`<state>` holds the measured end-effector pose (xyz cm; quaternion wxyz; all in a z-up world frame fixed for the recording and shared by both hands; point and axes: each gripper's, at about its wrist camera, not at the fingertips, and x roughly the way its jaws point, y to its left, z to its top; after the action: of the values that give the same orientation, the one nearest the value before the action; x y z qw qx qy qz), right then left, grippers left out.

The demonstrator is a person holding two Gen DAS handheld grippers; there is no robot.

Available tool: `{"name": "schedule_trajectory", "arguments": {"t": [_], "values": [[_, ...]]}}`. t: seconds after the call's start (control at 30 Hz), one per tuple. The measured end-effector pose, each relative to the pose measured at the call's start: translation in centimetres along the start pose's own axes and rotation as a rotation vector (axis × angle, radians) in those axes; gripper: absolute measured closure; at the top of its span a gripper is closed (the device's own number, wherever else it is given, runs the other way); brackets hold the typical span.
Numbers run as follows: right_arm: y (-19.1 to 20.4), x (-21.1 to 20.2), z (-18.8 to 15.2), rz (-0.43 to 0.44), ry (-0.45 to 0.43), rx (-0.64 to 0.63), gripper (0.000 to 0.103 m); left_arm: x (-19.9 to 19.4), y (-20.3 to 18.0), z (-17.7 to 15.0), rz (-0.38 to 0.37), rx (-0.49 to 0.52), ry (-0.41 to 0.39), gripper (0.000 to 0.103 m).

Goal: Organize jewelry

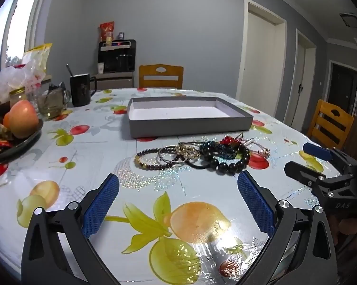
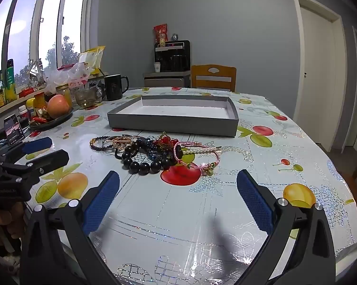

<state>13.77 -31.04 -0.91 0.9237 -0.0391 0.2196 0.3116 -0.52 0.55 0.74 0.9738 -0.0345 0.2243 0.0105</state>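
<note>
A heap of bracelets lies on the fruit-print tablecloth, also in the right wrist view: a big black bead bracelet, a small dark bead bracelet, a pink cord bracelet with pearls, blue and red beaded pieces. Behind the heap stands a shallow grey box with a white, empty inside, also in the right wrist view. My left gripper is open and empty, short of the heap. My right gripper is open and empty, also short of it. Each gripper shows in the other's view.
A dark plate with an apple and wrappers, a glass cup, a black mug, jars and bags crowd the table's left side. Wooden chairs stand at the far edge and at the right. A phone stands at the left.
</note>
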Motion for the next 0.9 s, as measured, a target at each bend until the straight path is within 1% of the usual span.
{"name": "schedule_trajectory", "arguments": {"t": [0.27, 0.43, 0.9], "values": [[0.0, 0.1, 0.0, -0.001, 0.003, -0.001, 0.005, -0.3, 0.2, 0.4, 0.000, -0.009, -0.018, 0.004], [0.0, 0.0, 0.0, 0.000, 0.002, 0.000, 0.005, -0.4, 0.7, 0.7, 0.015, -0.017, -0.033, 0.004], [0.1, 0.0, -0.2, 0.006, -0.001, 0.005, 0.005, -0.3, 1.1, 0.6, -0.014, -0.039, -0.037, 0.004]]}}
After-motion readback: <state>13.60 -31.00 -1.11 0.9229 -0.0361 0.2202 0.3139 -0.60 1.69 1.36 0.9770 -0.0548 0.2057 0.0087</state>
